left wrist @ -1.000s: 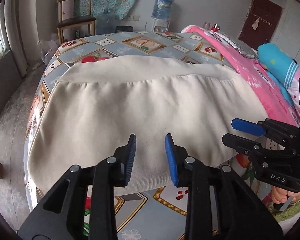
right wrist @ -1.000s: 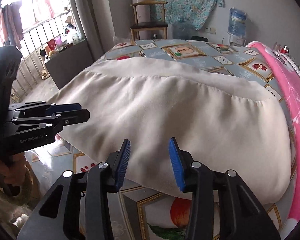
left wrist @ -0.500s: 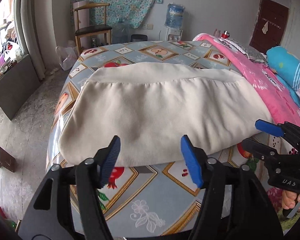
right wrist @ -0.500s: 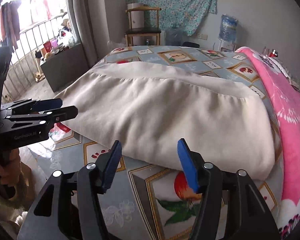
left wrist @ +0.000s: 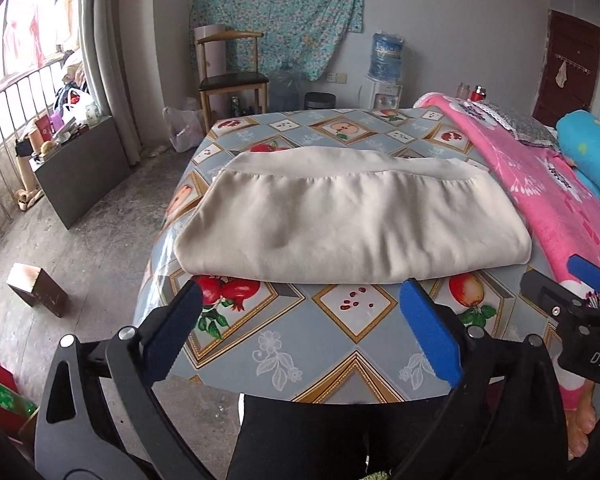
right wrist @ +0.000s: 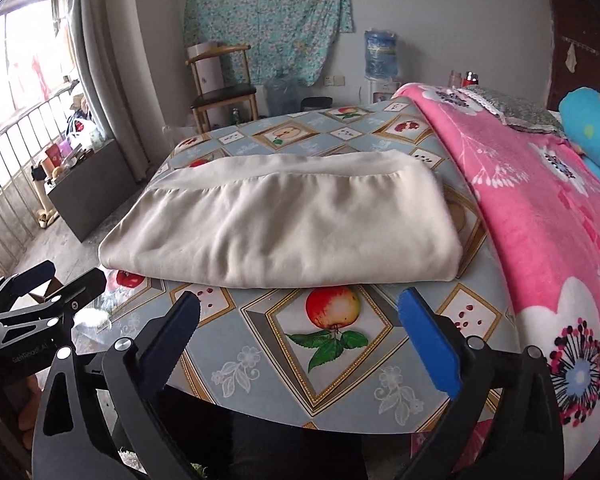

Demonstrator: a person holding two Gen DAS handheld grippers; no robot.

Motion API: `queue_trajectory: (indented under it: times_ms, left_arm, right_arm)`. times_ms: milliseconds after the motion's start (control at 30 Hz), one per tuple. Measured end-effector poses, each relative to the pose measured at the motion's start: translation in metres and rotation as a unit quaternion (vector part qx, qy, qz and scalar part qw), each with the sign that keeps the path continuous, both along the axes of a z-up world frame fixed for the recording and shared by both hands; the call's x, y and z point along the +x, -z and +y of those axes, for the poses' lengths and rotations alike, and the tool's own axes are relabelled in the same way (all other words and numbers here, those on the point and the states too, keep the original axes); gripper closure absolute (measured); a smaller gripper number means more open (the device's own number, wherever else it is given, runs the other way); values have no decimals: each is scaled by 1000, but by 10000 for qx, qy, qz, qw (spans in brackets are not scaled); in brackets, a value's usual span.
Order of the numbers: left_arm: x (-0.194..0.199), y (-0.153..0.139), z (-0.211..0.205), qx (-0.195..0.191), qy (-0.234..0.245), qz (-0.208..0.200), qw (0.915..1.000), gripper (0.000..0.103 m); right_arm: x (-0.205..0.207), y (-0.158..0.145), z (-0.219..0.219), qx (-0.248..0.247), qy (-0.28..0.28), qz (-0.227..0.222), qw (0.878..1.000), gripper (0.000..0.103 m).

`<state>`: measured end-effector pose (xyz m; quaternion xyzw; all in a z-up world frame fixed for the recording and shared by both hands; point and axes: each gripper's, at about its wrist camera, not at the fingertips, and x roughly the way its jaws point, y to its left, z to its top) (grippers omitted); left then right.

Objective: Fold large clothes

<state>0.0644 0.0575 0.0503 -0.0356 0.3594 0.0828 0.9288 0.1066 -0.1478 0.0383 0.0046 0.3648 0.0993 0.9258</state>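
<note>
Spreading their jaws with nothing between them, my left gripper (left wrist: 300, 328) and right gripper (right wrist: 300, 326) hang short of the folded cream cloth garment (left wrist: 352, 224), which lies ahead on the fruit-patterned tablecloth (left wrist: 320, 344). This fold looks finished; another would mean regripping its near edge.

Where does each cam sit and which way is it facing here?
Left wrist: on the left hand-held gripper, jaws opening and empty, angled down across the table at the folded cream garment; dark trousers below, right hand-held gripper at right edge.
Right wrist: on the right hand-held gripper, jaws opening and empty, same aim; left hand-held gripper at left edge.
Shared: garment, table, pink blanket, chair.
</note>
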Motion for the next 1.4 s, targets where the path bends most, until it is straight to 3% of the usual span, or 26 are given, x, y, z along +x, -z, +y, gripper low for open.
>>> queue_trajectory:
  times_ms: [167,400,700,1033,1400]
  left_arm:
    - [-4,-10,-3,190,-325,-33,9993,8]
    - [1,-8,-8,319,-189,277,9989,8]
    - [6,7,-12,1,-125,595,9981,8]
    - [14,18,-15,43,-104,799,9967,8]
    - [20,23,-17,73,-81,920,9957,8]
  right_arm:
    - [-3,0,1,-165,109,65,9998,6]
    - [-7,0,6,-381,92,-6,9992,6]
    - [-4,5,8,-624,255,15,9977,6]
    - [6,22,10,-654,220,336,9971,6]
    - [10,25,8,-651,226,391,9969,6]
